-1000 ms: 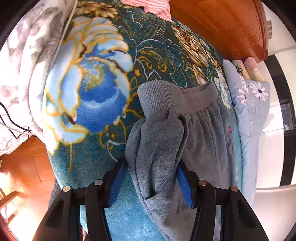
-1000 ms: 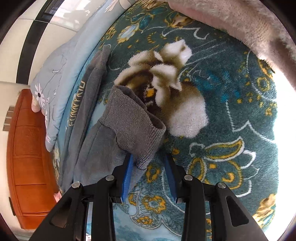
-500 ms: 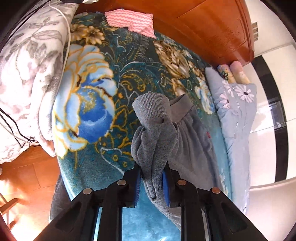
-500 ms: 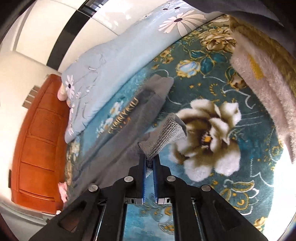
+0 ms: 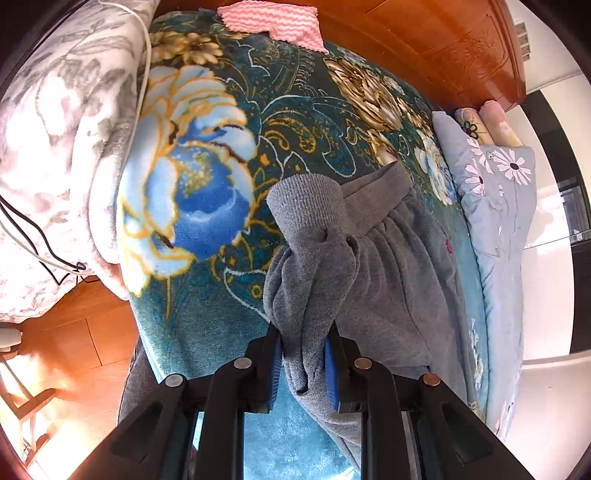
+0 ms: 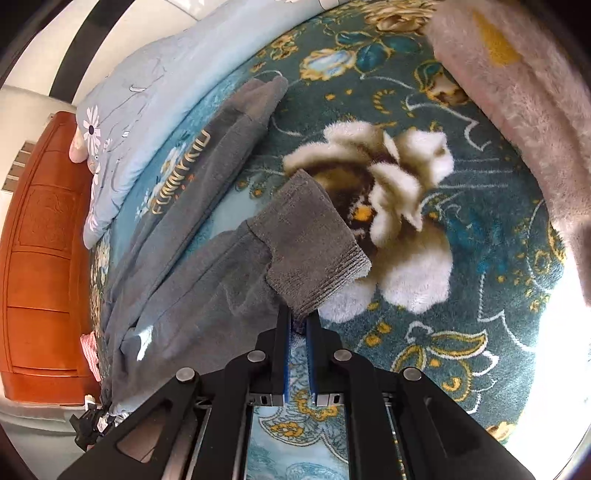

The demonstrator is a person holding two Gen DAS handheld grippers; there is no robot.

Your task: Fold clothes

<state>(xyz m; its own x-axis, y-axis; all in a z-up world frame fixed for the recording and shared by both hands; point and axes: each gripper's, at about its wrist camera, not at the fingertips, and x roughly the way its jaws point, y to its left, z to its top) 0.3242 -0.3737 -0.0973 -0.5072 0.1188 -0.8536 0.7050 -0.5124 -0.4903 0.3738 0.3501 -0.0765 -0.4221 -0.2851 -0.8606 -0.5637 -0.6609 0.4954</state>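
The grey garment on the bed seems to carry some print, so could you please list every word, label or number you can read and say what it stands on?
"FUNNYKID", as best it reads, in gold capitals along the grey garment in the right wrist view; the middle letters are uncertain.
Small red tag on the same garment in the left wrist view: too small to read.
Nothing else carries text.

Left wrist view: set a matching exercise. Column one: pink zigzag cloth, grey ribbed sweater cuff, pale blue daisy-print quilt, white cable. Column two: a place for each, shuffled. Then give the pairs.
Things:
1. pink zigzag cloth
2. grey ribbed sweater cuff
3. pale blue daisy-print quilt
4. white cable

Places:
A. along the bed's right edge
B. on the grey-and-white floral blanket, left
C. just ahead of the left hand-held gripper
D. top, by the wooden headboard

Pairs: 1-D, 2-C, 3-A, 4-B
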